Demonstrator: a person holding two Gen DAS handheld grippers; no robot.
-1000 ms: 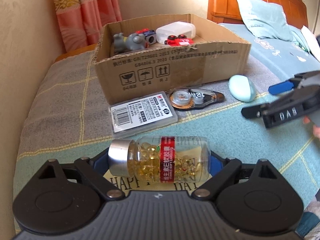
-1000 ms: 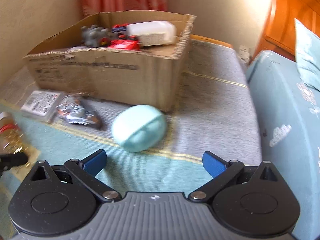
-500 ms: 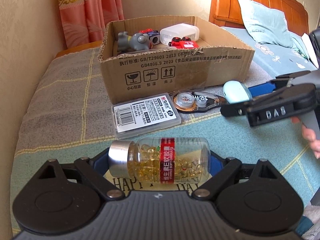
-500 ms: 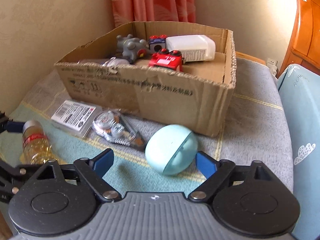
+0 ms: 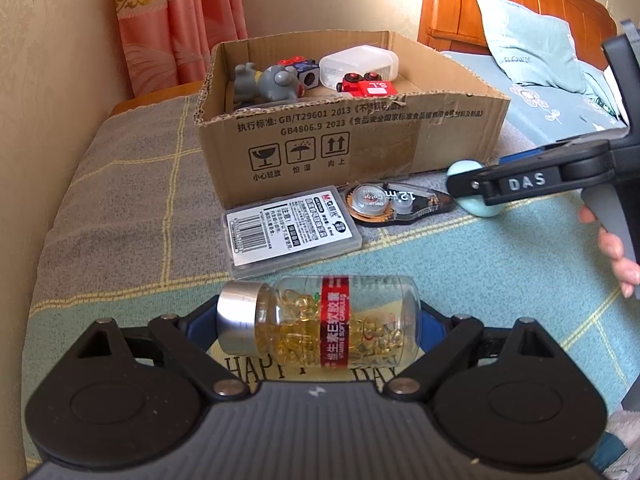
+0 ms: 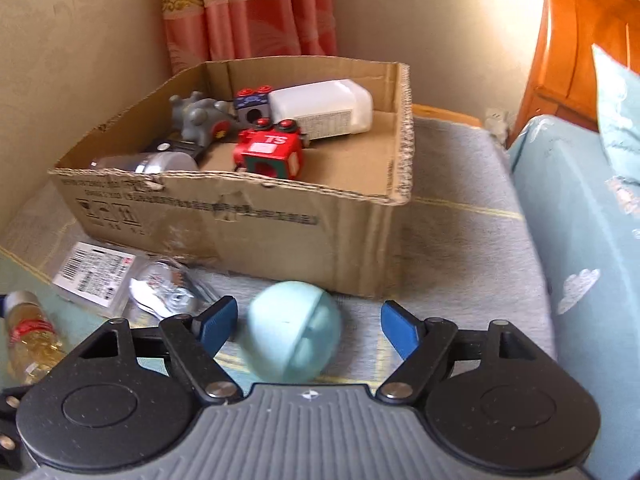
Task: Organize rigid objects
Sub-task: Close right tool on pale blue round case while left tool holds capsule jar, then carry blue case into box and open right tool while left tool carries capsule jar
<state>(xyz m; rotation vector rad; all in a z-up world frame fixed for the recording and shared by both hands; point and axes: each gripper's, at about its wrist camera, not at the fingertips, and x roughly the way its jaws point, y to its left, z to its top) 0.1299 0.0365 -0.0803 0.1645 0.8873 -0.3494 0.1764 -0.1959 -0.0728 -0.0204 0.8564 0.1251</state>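
Here a checked blanket (image 5: 132, 208) meets pink curtains (image 5: 176, 20).

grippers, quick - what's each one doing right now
Left gripper: closed on the capsule bottle, held sideways.
Right gripper: jaws closing around the pale blue egg-shaped case, pads not yet touching it.

Both fisheye cameras sit just behind their fingers, low and close over the blanket-covered bed (image 5: 120, 208), angled downward toward the open brown cardboard box (image 5: 344, 148) (image 6: 248, 216). The left view looks from nearer; both share the box and the objects before it.
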